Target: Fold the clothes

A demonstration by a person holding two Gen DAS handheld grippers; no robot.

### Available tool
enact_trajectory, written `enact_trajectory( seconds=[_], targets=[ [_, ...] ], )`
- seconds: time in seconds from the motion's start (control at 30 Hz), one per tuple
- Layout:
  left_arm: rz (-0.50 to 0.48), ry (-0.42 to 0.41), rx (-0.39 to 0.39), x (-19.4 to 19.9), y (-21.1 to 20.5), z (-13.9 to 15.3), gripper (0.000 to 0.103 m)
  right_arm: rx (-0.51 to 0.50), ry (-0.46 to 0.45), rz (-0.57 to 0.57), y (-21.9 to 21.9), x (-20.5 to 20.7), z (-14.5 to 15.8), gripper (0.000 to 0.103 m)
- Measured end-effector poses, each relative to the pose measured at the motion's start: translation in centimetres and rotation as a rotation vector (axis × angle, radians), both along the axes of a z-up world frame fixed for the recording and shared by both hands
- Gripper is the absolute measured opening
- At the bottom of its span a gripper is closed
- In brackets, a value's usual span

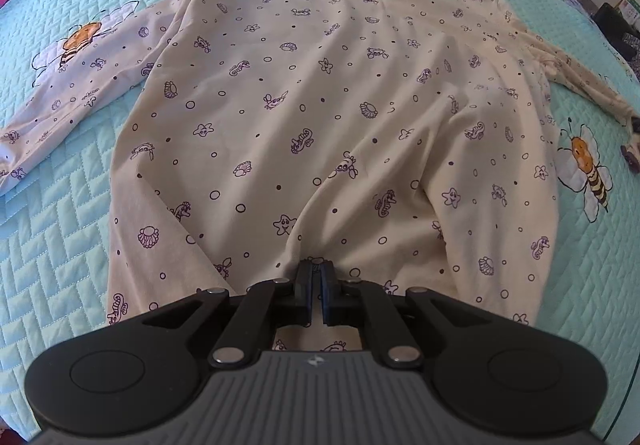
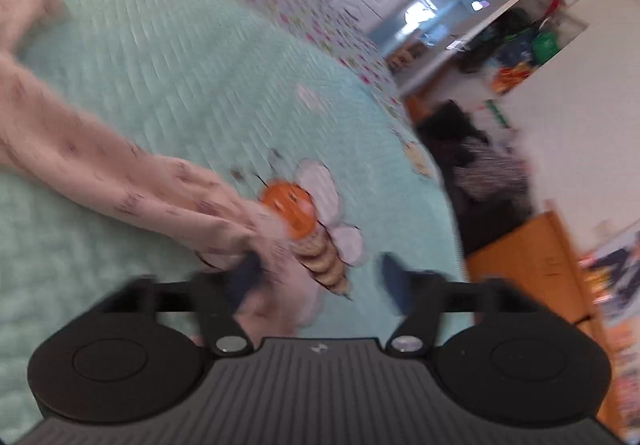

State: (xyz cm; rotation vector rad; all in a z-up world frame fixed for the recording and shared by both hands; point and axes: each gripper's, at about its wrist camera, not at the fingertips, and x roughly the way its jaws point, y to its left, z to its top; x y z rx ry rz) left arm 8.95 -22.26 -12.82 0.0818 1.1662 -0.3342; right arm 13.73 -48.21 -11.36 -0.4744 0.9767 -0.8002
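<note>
Pinching the near hem of the cream pajama top [image 1: 320, 117], the left gripper [image 1: 316, 269] has its jaws pressed together on a fold of cloth. Spread flat on the aqua quilt [image 1: 56, 245], the top reaches rightward to its sleeve [image 2: 132, 181], whose cuff lies between the right gripper's [image 2: 320, 277] wide-spread fingers.

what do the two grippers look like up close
Both match: the left gripper and right gripper have a grey ribbed body with a small logo, round black housings either side, black link arms with silver pivot pins, and dark blue-black fingers.
</note>
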Motion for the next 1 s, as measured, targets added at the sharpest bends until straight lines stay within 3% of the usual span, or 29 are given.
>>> enact_trajectory(
  seconds=[0.1,0.47,0.67,0.8,0.87,1.0],
  targets=[
    [-0.006,-0.003,0.006,0.0,-0.2,0.0,0.004,0.142,0.007,0.018,0.0,-1.0,-1.3,0.078],
    [-0.018,-0.03,0.026,-0.3,-0.5,0.0,0.004,0.292,-0.286,0.051,6.2,-8.2,2.4,0.082],
    [-0.02,-0.028,0.019,-0.3,-0.4,-0.1,0.004,0.487,-0.344,0.127,7.2,-6.6,3.3,0.084],
    [-0.025,-0.029,0.026,-0.3,-0.6,-0.1,0.005,0.671,-0.314,-0.013,3.3,-4.4,0.8,0.083],
    [-0.028,-0.03,0.032,-0.3,-0.7,-0.1,0.005,0.649,-0.297,-0.085,1.6,-3.8,-0.5,0.083],
    [-0.027,-0.027,0.031,-0.3,-0.6,0.0,0.005,0.464,-0.368,-0.225,-1.7,-4.0,-0.8,0.084]
  ],
)
